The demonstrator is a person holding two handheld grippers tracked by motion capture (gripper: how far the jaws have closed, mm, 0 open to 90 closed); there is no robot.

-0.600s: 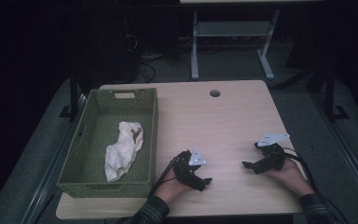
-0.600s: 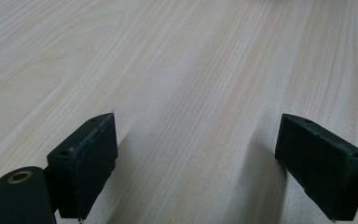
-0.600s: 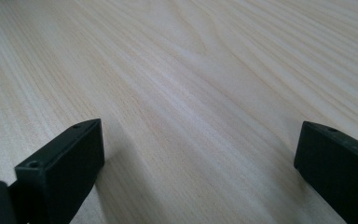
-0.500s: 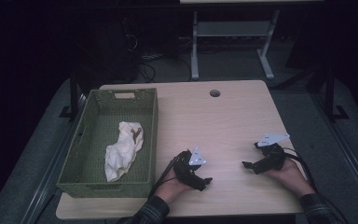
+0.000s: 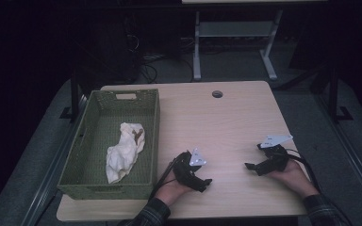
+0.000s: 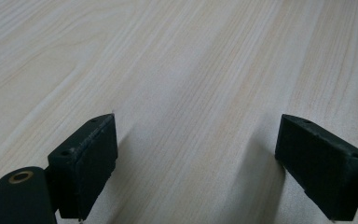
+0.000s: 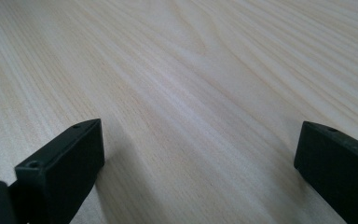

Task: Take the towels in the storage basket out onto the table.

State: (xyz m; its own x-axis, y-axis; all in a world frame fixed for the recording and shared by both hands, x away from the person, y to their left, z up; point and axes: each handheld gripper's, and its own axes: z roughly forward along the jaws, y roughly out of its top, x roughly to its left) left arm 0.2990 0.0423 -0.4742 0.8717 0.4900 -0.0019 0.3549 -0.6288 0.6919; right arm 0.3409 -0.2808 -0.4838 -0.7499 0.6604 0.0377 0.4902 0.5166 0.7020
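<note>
A crumpled white cloth (image 5: pixel 124 151) lies inside a green woven basket (image 5: pixel 152 141) on the left of the light wooden table (image 5: pixel 217 122). My left gripper (image 5: pixel 206 182) rests on the table just right of the basket, tips toward the front right. In the left gripper view its jaws stand wide apart over bare wood, and the left gripper (image 6: pixel 193 163) holds nothing. My right gripper (image 5: pixel 250 166) rests near the table's right front, tips pointing left. In its own view the right gripper (image 7: pixel 198 172) is open on plain wood.
A round cable hole (image 5: pixel 217 94) sits near the table's far edge. Beyond the table stand the white legs of another desk (image 5: pixel 197 52) and loose cables on the dark floor. Bare wood stretches between the two grippers.
</note>
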